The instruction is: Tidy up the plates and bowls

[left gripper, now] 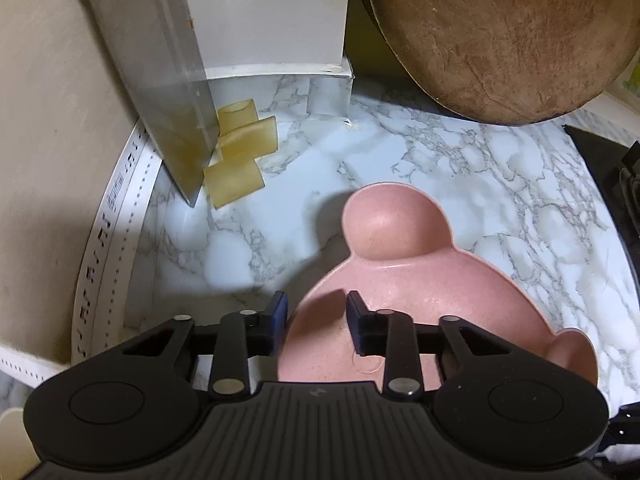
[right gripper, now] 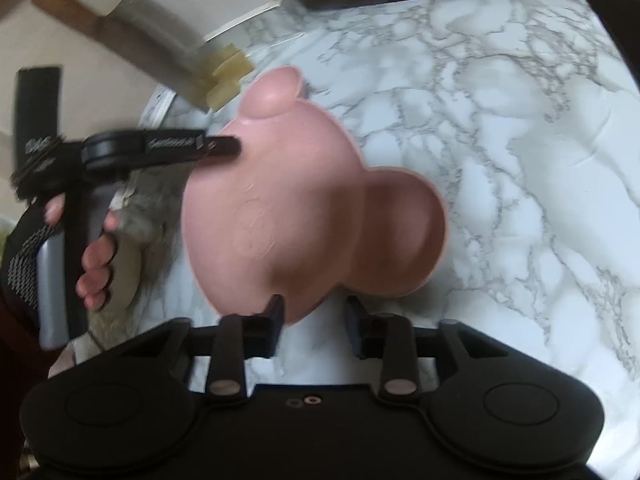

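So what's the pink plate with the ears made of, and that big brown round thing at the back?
The pink plate looks like matte plastic, maybe a wheat-straw kind: its dull surface has tiny dark speckles and soft moulded edges. The brown round board looks like wood, unvarnished and rough, with cracks and grain lines across its face. The counter has a marble pattern, though it may only be a printed sheet.

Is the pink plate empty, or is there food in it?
Empty. The pink plate shows only bare pink surface in its big hollow and its ear hollow; the right wrist view shows the same.
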{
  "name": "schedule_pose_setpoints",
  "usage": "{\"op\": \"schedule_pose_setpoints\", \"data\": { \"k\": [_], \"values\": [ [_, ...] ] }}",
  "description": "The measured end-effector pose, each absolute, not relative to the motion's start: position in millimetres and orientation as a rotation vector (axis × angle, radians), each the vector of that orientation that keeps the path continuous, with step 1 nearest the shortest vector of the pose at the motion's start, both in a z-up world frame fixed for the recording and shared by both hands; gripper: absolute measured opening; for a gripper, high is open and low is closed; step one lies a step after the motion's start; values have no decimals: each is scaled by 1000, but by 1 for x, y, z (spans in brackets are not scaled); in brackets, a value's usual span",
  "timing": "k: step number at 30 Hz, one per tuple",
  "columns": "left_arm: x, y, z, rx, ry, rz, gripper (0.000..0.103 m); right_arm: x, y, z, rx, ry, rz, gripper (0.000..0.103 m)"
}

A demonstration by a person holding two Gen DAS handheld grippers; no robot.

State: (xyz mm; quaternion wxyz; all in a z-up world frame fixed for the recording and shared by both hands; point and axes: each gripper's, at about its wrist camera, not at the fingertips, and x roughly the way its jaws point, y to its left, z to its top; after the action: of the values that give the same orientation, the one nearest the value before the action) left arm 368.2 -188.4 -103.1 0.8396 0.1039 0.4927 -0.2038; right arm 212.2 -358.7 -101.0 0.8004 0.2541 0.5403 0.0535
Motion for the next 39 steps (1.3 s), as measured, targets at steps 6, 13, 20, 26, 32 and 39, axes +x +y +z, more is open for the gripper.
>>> {"op": "schedule_pose_setpoints", "data": {
  "k": [6, 13, 20, 26, 32, 39],
  "values": [
    [350, -184, -101, 243, 1091, -464, 24, 211, -371, -101, 523, 1153, 73, 20],
    [350, -192, -106, 280, 1119, -488, 24, 209, -384, -98, 475, 1151, 38, 12],
    [340, -191, -102, 302, 1096, -475, 15, 207, -379, -95, 392, 1118, 19, 11],
    [320, -179, -88, 284, 1070, -453, 13, 200, -368, -90, 291, 1095, 36, 11],
    [291, -160, -71, 247, 1060, -414, 12, 194, -364, -76, 261, 1074, 68, 10],
    [253, -124, -46, 183, 1078, -335, 12, 183, -349, -54, 231, 1043, 145, 8]
  ]
}}
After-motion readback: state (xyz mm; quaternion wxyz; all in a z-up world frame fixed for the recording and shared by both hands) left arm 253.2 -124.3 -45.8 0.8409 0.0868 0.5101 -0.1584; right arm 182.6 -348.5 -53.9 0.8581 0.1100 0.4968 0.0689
